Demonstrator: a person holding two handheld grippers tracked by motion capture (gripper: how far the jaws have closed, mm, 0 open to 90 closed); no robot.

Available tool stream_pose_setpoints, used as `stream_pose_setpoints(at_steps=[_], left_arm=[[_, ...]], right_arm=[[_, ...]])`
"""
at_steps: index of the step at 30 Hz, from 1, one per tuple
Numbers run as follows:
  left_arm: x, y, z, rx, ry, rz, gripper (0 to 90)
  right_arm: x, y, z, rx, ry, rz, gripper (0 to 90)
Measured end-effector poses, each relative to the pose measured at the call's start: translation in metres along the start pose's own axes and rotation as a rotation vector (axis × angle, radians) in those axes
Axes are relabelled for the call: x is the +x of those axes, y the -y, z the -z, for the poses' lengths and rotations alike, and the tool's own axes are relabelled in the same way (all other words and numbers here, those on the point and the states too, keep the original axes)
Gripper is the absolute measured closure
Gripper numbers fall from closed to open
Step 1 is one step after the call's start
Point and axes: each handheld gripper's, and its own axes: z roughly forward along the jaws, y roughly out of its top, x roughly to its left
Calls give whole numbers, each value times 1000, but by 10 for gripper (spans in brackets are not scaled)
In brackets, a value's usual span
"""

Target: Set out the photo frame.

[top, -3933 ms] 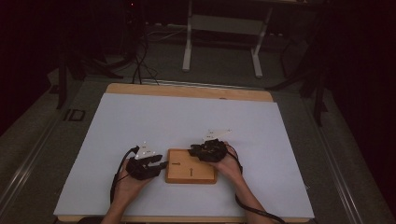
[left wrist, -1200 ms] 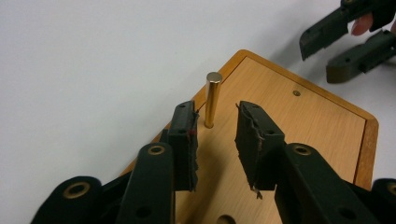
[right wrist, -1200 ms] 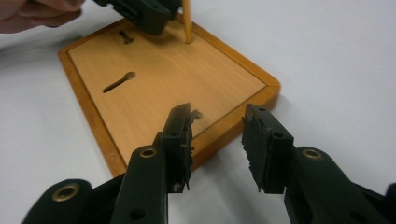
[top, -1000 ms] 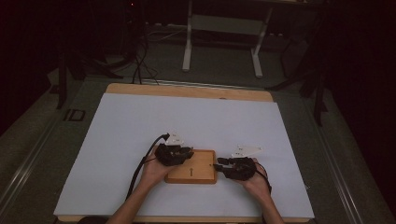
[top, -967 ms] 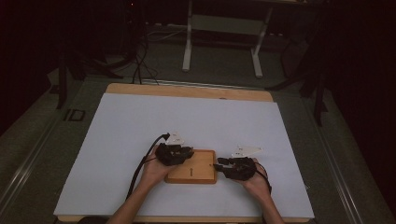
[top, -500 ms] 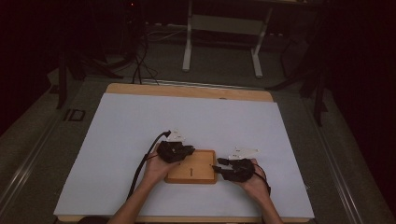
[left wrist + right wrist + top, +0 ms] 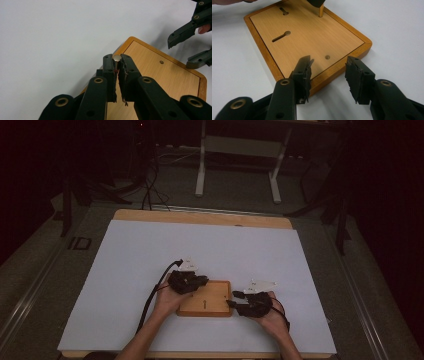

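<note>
A flat wooden board (image 7: 206, 298) with rounded corners, a darker raised rim and a smooth pale inset lay on the matte white table (image 7: 150, 250), near its front edge and between my hands. In the high view my left gripper (image 7: 192, 281) sat at the board's far left corner and my right gripper (image 7: 239, 301) at its right edge.

In the left gripper view, my black fingers (image 7: 110, 72), their pads ragged at the edges, had just been closing and pinched a thin brass pin (image 7: 116, 58) with a round flat head, standing at the board's corner. In the right gripper view the pin's gold shaft (image 7: 321, 11) rose upright from the board.

That view also showed two keyhole-shaped slots (image 7: 281, 36) cut in the inset and a small round hole (image 7: 327, 57) near the rim. My right fingers (image 7: 303, 72) had just been opening and stood apart, straddling the board's corner with nothing between them.
</note>
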Motion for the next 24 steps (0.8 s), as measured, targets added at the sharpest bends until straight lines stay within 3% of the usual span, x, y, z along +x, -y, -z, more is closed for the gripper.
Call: stream_pose_setpoints(at_steps=[16,22,24], left_arm=[[7,-1,0,8,49,26,841],[10,-1,0,9,65,38,841],[14,0,-1,3,88,60,841]], right_arm=[[10,4,4,-7,-29,30,512],[14,6,5,-17,-40,41,455],[15,6,7,-23,-41,46,412]])
